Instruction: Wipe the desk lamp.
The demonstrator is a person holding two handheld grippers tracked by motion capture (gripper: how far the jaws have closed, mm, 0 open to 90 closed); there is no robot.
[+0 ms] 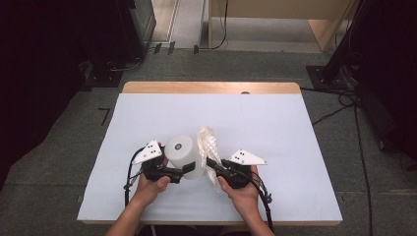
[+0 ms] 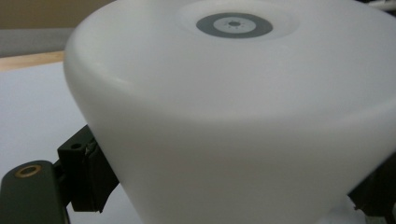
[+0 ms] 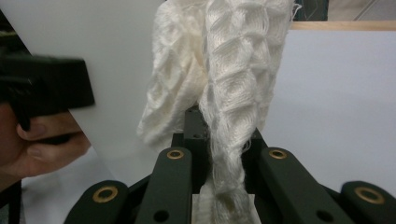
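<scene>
We read the step as pulling the white foam-net sleeve point(image 1: 208, 147) off, or onto, the white cylindrical container point(image 1: 183, 156); which of the two we cannot tell. Left gripper point(image 1: 188, 168) has its jaws clamped on the container's wall, one jaw each side in the left gripper view; right gripper point(image 1: 212, 163) has its jaws together on a pinched strand of the sleeve point(image 3: 229, 93), net running down between them.

To do it well: we'd keep the left grip firm and low on the container so it doesn't spin or slip; right should pull along the container's axis, not sideways; a wider bite of net would tear less than this thin strand.

Container sits near the middle of the counter point(image 1: 295, 147), nearer the front edge, seemingly lifted clear of the counter, though we cannot be sure; its long axis is tilted, flat end with grey ring point(image 2: 234, 24) pointing up and toward the far-left corner. Sleeve lies just beside its right flank, touching, long axis running front-to-back, free end toward the far edge.
</scene>
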